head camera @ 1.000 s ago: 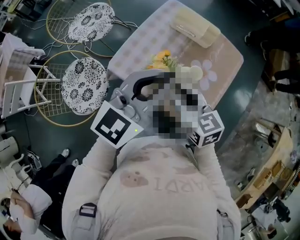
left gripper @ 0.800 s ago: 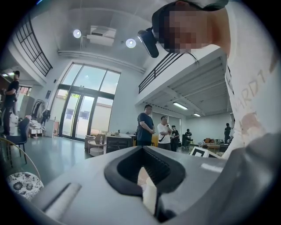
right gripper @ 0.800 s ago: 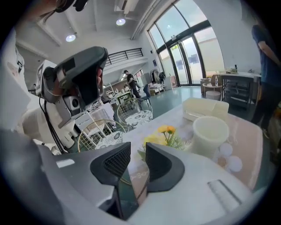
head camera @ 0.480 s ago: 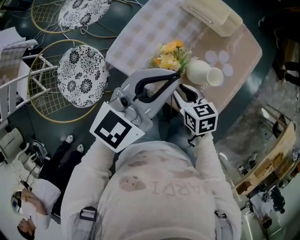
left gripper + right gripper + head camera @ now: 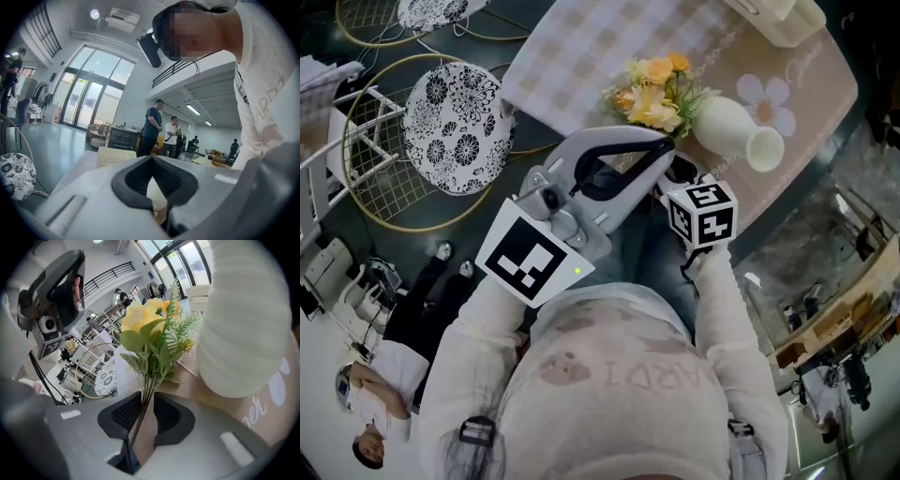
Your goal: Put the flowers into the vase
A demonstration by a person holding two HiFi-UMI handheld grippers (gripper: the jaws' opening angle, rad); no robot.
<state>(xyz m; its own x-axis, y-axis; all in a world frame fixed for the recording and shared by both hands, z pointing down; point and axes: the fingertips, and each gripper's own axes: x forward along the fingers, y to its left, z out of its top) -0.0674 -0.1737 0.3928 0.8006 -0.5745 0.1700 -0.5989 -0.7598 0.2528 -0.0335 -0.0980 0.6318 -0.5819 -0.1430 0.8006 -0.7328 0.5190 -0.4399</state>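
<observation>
In the head view, the left gripper [image 5: 664,145] covers the lower stems of the flowers [image 5: 656,84], and the top edge cuts off a cream box [image 5: 773,14]. In the right gripper view, the vase [image 5: 243,324] runs past the view's top and right edges.

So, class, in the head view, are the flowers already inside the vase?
No, the flowers sit beside the vase, whose mouth points away from them.

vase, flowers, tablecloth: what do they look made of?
Vase: probably ceramic, with a matte off-white, smooth, opaque body. Flowers: likely artificial, with fabric-like yellow petals and stiff, plastic-looking fern leaves. Tablecloth: seemingly soft fabric, with a matte checked print draping over the edge.
</observation>
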